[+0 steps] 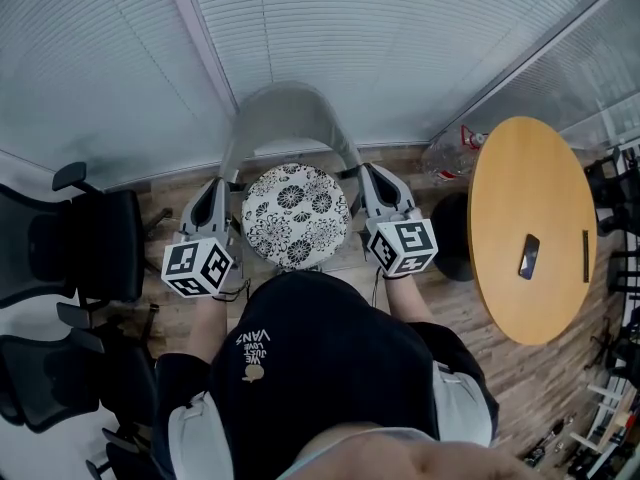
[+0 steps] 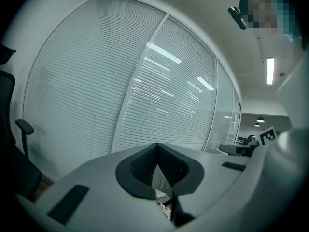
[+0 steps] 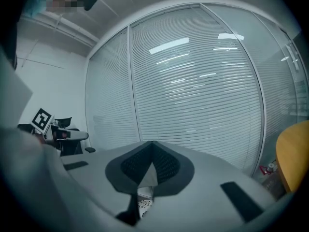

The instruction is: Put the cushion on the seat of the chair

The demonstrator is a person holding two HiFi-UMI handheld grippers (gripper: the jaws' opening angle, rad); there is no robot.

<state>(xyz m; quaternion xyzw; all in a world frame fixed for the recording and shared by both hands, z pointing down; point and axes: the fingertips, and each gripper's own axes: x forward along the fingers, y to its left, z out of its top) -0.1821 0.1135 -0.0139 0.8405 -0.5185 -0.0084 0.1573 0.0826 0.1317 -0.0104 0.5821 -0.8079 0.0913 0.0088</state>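
We hold the left gripper (image 1: 214,190) and the right gripper (image 1: 377,176) level and pointing away from us, one on each side of the round flowered cushion (image 1: 295,215). The cushion sits between them, just inside each gripper and touching or nearly touching their inner flanks. Both pairs of jaws are pressed together at the tips. Each gripper view shows nothing pinched, only a scrap of the flowered cloth low down through the gap beneath the jaws. Ahead of both grippers rises the curved grey back of the chair (image 1: 290,103), and the cushion covers the place where its seat should be, so the seat itself is hidden. We judge this to be the placing step, close to its end. We cannot tell whether the cushion already rests on the seat or hangs squeezed between the two grippers. Next we should settle it flat and centred, then draw both grippers outward and back without dragging its edge.
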